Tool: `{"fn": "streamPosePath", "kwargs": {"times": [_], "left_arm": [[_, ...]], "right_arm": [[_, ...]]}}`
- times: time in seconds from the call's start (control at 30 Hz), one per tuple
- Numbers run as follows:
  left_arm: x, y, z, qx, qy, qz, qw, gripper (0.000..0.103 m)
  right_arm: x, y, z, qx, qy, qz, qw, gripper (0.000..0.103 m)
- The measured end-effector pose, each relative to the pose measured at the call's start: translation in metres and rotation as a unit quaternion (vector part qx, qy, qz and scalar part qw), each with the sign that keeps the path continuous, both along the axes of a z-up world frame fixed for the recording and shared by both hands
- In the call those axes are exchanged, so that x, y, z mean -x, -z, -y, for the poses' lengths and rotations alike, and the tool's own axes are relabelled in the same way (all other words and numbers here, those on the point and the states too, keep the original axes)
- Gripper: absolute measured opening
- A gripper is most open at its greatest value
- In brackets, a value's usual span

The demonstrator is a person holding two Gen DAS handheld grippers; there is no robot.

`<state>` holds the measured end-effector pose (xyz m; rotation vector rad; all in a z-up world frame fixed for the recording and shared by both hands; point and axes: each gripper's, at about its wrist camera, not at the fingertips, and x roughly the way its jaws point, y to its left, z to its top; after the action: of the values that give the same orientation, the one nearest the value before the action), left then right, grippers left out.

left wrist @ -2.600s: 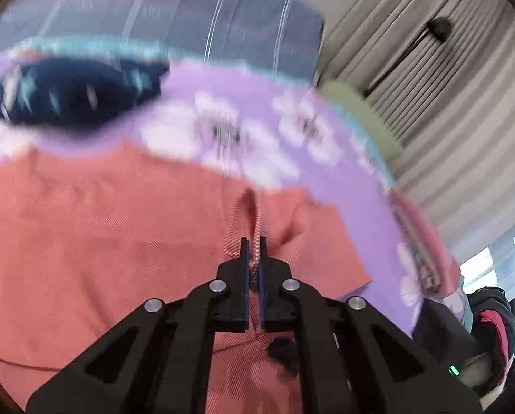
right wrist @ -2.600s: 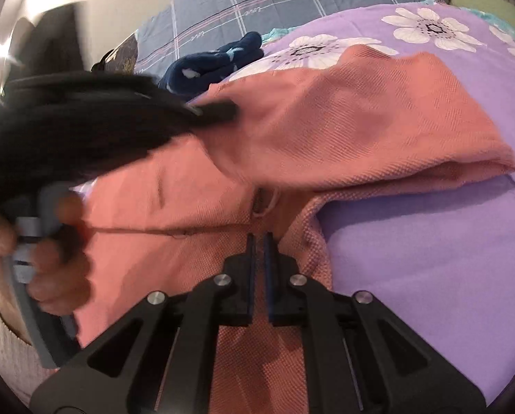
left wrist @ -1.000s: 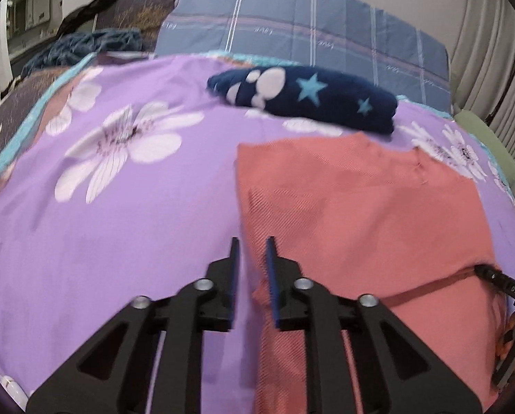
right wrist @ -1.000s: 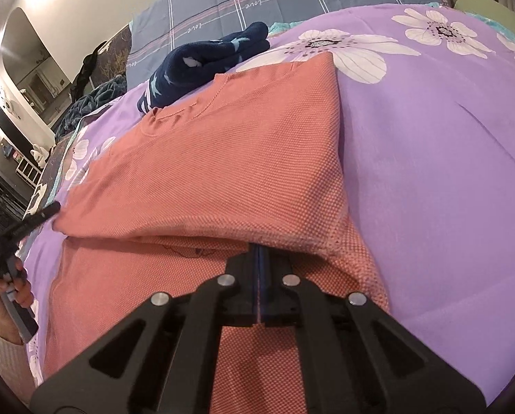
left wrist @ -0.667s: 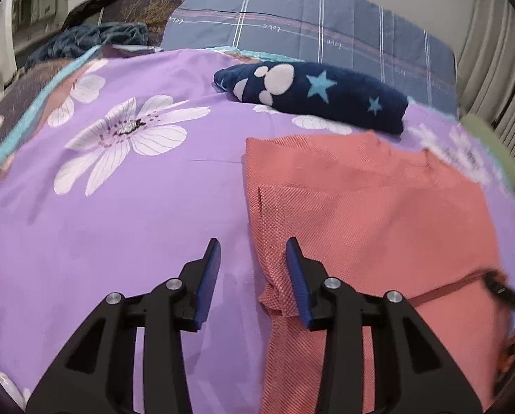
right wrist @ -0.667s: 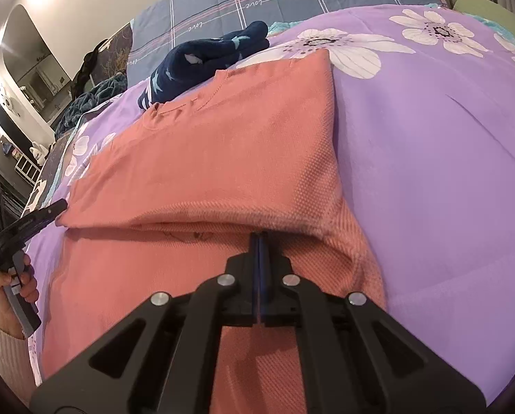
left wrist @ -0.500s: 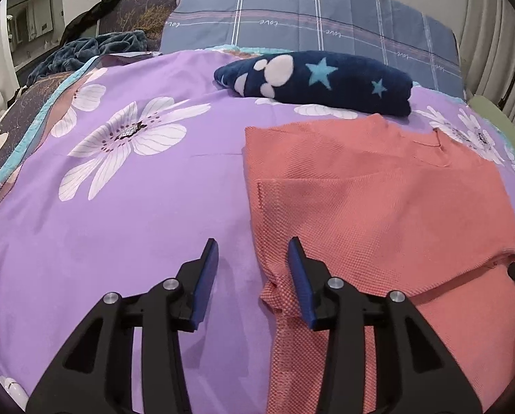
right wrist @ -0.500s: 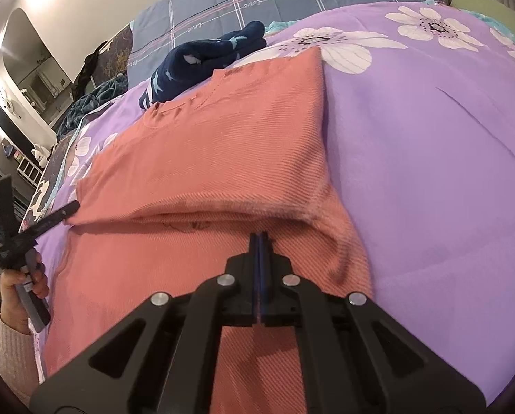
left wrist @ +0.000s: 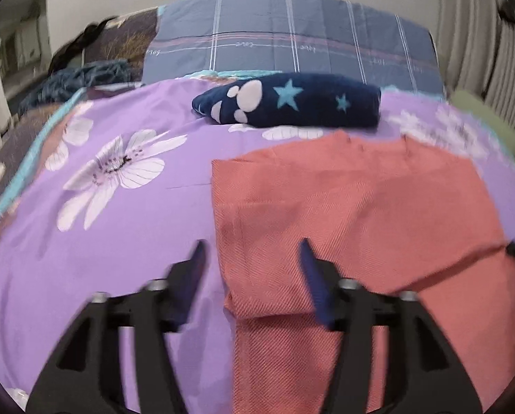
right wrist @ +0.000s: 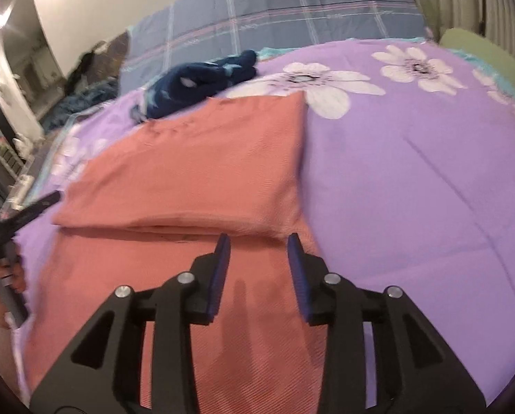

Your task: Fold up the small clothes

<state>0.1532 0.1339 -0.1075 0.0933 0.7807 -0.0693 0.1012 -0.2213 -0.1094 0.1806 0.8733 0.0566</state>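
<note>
A salmon-coloured shirt [left wrist: 354,207] lies flat on the purple flowered bedspread [left wrist: 102,241], its upper part folded down over the lower. My left gripper [left wrist: 252,245] hovers over the shirt's left folded corner, jaws opening, and the pads press on nothing. In the right wrist view the same shirt [right wrist: 195,176] shows its fold edge just ahead of my right gripper [right wrist: 257,238], whose jaws are opening with no cloth pinched. The left gripper [right wrist: 22,217] and the hand that holds it show at the left edge there.
A folded dark blue garment with stars and paw prints [left wrist: 292,103] lies beyond the shirt's collar. A grey-blue plaid pillow [left wrist: 292,48] backs the bed. Green cushion [right wrist: 482,55] and curtains at right. Dark clothes [left wrist: 81,79] are heaped at far left.
Both grippers have let go of the shirt: the left jaws spread wide, the right jaws parted from shut. The folded layer now rests flat, and the right gripper has drawn back from the fold.
</note>
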Motion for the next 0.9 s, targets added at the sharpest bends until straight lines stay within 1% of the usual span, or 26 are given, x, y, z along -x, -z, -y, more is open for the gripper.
{"fn": "streamPosePath", "kwargs": {"times": [0.03,0.07,0.1,0.13,0.17,0.23,0.3,0.37,0.43,0.47,0.5,0.53,0.6,0.67,0.7,0.73,0.8,0.9], "left_arm": [[0.0,0.005,0.003,-0.024,0.001,-0.004,0.9997,0.075],[-0.001,0.015,0.007,-0.061,0.001,-0.015,0.9981,0.077],[-0.001,0.021,0.008,-0.077,0.001,-0.023,0.9968,0.077],[-0.001,0.028,0.006,-0.084,0.002,-0.025,0.9961,0.081],[0.002,0.027,0.001,-0.074,-0.003,-0.019,0.9971,0.085],[0.004,0.02,-0.009,-0.051,-0.014,-0.02,0.9984,0.085],[0.009,0.013,-0.016,-0.035,-0.024,-0.009,0.9991,0.085],[0.013,0.005,-0.017,-0.019,-0.018,0.002,0.9996,0.085],[0.016,-0.003,-0.017,-0.004,-0.018,0.017,0.9997,0.085],[0.015,-0.006,-0.015,0.003,-0.02,0.021,0.9996,0.085],[0.013,-0.008,-0.014,0.009,-0.02,0.023,0.9995,0.085],[0.01,-0.009,-0.011,0.017,-0.018,0.023,0.9994,0.085],[0.005,-0.004,-0.004,0.014,-0.015,0.015,0.9997,0.085],[0.001,0.007,0.003,-0.005,-0.013,0.0,0.9999,0.085],[0.001,0.011,0.006,-0.011,-0.01,-0.009,0.9999,0.085],[0.004,0.014,0.007,-0.013,-0.006,-0.015,0.9998,0.085],[0.016,0.015,0.008,-0.012,0.009,-0.017,0.9997,0.085],[0.037,0.013,0.001,-0.012,0.026,-0.013,0.9995,0.085]], "right_arm": [[-0.004,0.007,0.001,0.023,0.012,-0.017,1.0,0.025],[-0.007,0.012,0.003,0.038,0.018,-0.028,0.999,0.009],[-0.008,0.016,0.007,0.045,0.024,-0.032,0.998,0.0],[-0.008,0.018,0.014,0.024,0.029,-0.034,0.999,0.0],[-0.008,0.019,0.02,0.004,0.036,-0.035,0.999,0.0],[-0.007,0.018,0.029,-0.029,0.052,-0.043,0.997,0.0],[-0.005,0.014,0.032,-0.046,0.063,-0.046,0.996,0.0],[-0.001,0.007,0.033,-0.056,0.068,-0.043,0.995,0.0],[-0.001,-0.003,0.029,-0.055,0.067,-0.032,0.996,0.004],[-0.003,-0.008,0.026,-0.051,0.067,-0.026,0.996,0.009],[-0.005,-0.014,0.024,-0.047,0.065,-0.019,0.997,0.013],[-0.008,-0.021,0.02,-0.045,0.06,-0.012,0.997,0.014],[-0.013,-0.027,0.015,-0.045,0.052,-0.002,0.998,0.019],[-0.018,-0.029,0.006,-0.039,0.038,0.006,0.998,0.022],[-0.019,-0.026,0.002,-0.032,0.033,0.001,0.999,0.023],[-0.019,-0.02,0.0,-0.029,0.027,-0.012,0.999,0.023],[-0.013,-0.01,0.0,-0.037,0.019,-0.03,0.999,0.023],[0.01,0.0,0.011,-0.039,0.031,-0.031,0.998,0.023]]}}
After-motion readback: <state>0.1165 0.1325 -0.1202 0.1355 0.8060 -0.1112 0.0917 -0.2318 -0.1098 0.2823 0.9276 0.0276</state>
